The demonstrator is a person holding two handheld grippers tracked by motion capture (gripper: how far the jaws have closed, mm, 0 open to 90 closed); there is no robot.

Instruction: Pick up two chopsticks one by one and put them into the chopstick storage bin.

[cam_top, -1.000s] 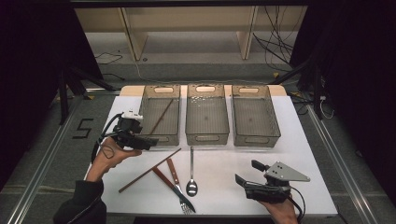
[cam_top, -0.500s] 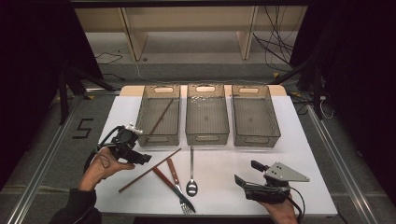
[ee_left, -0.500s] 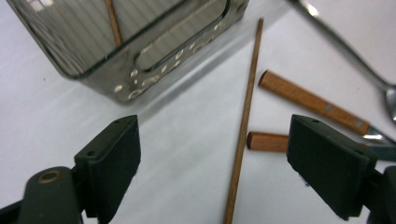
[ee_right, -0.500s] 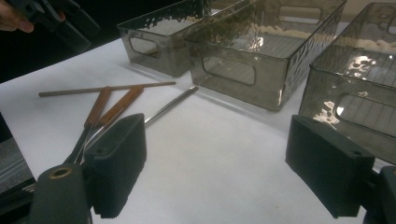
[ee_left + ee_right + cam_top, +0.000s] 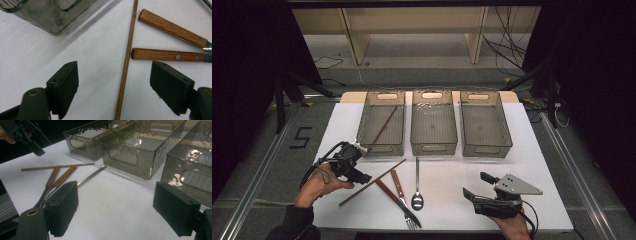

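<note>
A brown chopstick (image 5: 372, 182) lies slantwise on the white table (image 5: 512, 165), left of centre. My left gripper (image 5: 362, 175) hangs just over its left part, open, and the chopstick (image 5: 126, 62) runs up between the jaws of the left gripper (image 5: 113, 75) without touching them. Two wooden-handled pieces of cutlery (image 5: 398, 192) and a metal spoon (image 5: 417, 187) lie to its right. Another chopstick (image 5: 383, 126) rests in the left clear bin (image 5: 362, 125). My right gripper (image 5: 476, 185) sits low at the front right, and in its own view the right gripper (image 5: 115, 195) is open and holds nothing.
The middle bin (image 5: 433, 147) and the right bin (image 5: 507, 135) stand in a row with the left one along the table's back. Wooden handles (image 5: 170, 40) lie close to my left gripper's right jaw. Bare table lies between the spoon and my right gripper.
My left gripper has moved from the front of the left bin toward me and lower, over the chopstick on the table. The right gripper has stayed put.
</note>
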